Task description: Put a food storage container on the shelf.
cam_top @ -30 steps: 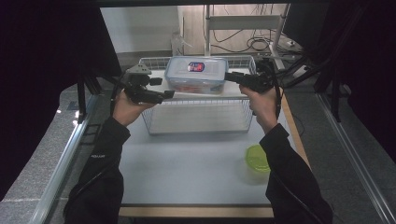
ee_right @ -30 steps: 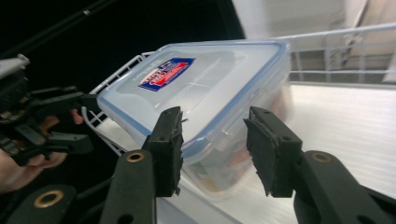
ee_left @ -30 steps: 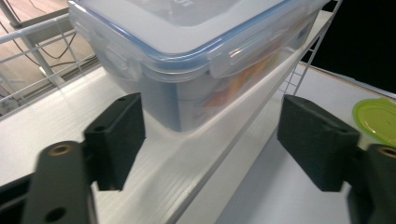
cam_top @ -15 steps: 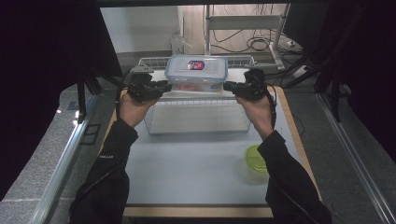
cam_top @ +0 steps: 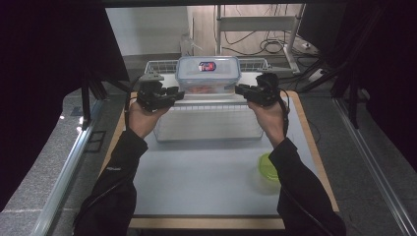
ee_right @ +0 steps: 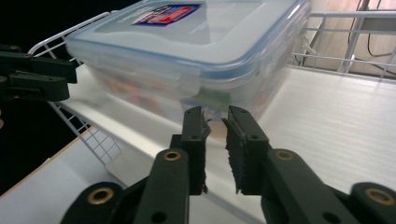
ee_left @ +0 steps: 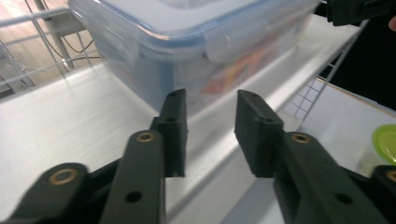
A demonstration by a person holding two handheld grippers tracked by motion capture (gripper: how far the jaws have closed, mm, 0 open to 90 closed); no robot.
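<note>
Looking down from the high view: my left tool [cam_top: 173, 93] sits at the left end of the clear lidded container [cam_top: 208, 73], my right tool [cam_top: 244, 90] at its right end. The container rests on the white shelf of a wire basket [cam_top: 206, 118], at the far end of the worktop [cam_top: 196, 177]. A green lid [cam_top: 267, 166] lies on the worktop near my right forearm, well apart from the basket.

Left tool view: jaws parted w/ a clear gap, nothing btwn them; they've just been opening a bit. Their tips stop just short of the container's [ee_left: 196, 42] side clasp, not touching as far as I can tell. Green lid [ee_left: 385, 142] at the right edge.

Right tool view: jaws nearly together, only a narrow slit, nothing gripped; also just opened slightly. Tips are right below the container's [ee_right: 187, 51] clasp; whether they touch it I can't tell. Red-blue label [ee_right: 164, 14] on its lid. My left tool [ee_right: 35, 79] shows at far left.
</note>
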